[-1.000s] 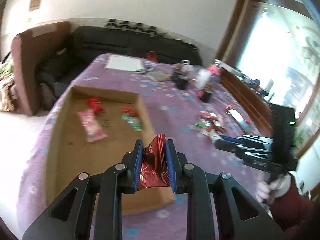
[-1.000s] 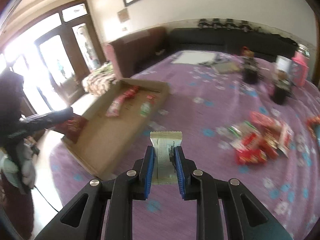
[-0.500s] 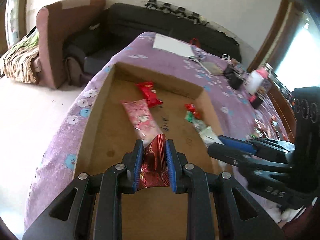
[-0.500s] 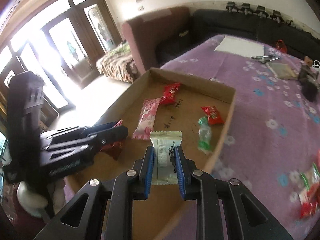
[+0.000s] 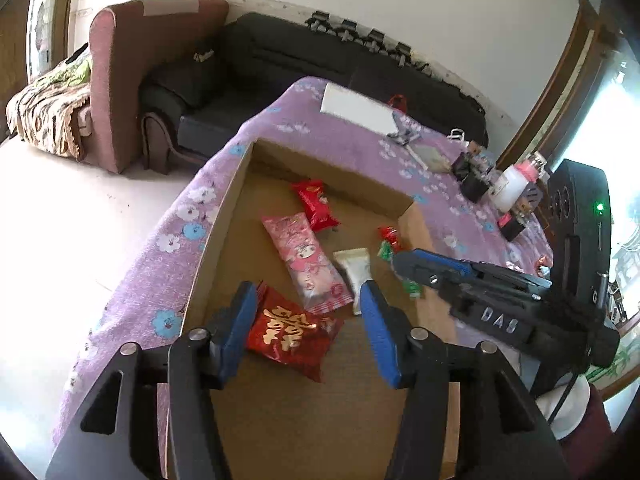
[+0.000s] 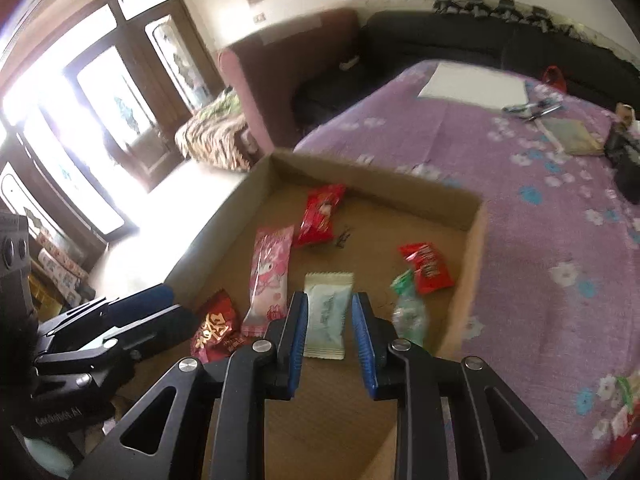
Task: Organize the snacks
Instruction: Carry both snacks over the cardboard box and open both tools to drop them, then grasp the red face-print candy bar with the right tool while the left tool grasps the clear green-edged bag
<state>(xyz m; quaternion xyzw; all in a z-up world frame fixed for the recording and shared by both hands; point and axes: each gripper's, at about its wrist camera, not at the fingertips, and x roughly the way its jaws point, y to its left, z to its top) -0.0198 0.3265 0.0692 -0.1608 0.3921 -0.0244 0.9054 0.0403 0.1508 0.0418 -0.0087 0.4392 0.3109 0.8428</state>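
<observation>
Left gripper (image 5: 308,322) is seen spread wide, nothing held; a crinkled red foil packet (image 5: 292,334) lies flat between its blue pads on the cardboard tray (image 5: 320,420) floor. Right gripper (image 6: 329,330) is parted, released around a matte white pillow-shaped packet (image 6: 327,314) resting in the tray beside a glossy pink wrapper (image 6: 269,276).

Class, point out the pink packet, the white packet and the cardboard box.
pink packet (image 5: 308,258), left wrist view, on its printed middle.
white packet (image 6: 327,314), right wrist view, on its middle.
cardboard box (image 6: 474,246), right wrist view, on its right wall.
</observation>
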